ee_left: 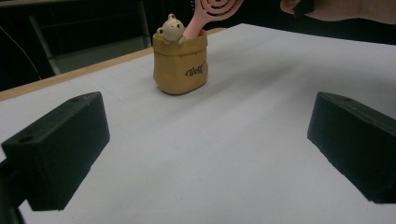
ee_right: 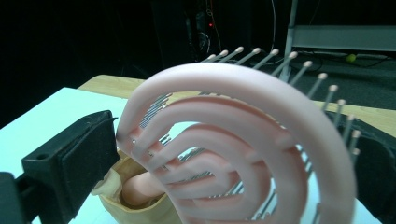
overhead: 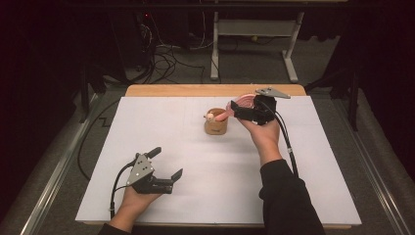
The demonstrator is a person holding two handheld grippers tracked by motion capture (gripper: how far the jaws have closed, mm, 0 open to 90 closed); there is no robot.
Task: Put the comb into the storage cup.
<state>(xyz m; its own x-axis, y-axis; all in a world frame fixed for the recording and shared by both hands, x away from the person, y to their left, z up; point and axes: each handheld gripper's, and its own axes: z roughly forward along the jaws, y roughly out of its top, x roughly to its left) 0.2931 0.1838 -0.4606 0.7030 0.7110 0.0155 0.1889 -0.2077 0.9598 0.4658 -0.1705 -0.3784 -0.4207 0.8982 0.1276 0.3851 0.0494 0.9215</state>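
Hairbrush in a bear pot: from above we see a pink hairbrush (overhead: 241, 104) leaning out of a small tan pot (overhead: 215, 126) at the far middle of the white table (overhead: 210, 196). Its handle is down inside the pot and its round, slotted head tilts out toward the right gripper (overhead: 238, 108).

That gripper, held in the person's right hand (overhead: 264, 132), sits at the brush head. In its own view the head (ee_right: 243, 154) stands between the two black jaws — one jaw at the left edge, the other showing dark behind the bristles at the right. The jaws stand wide apart; whether either pad touches the head we cannot tell. The bristles, thin pins with pale tips, point up and away from the camera. Below the head the handle goes into the mouth of the pot (ee_right: 135, 205).

The left gripper (overhead: 166, 164) lies low over the near left part of the table in the person's left hand (overhead: 134, 200), well apart from the pot. Its jaws are spread wide with nothing between them — in its own view only bare table shows in the gap. Farther off in that view we see the pot (ee_left: 181, 65), dark lettering on its front and a small bear figure (ee_left: 172, 29) at its rim, with the brush (ee_left: 210, 14) rising beside the bear.

A dark sleeve (overhead: 286, 196) covers the right forearm, and a black cable (overhead: 288, 147) trails from the right gripper along it.
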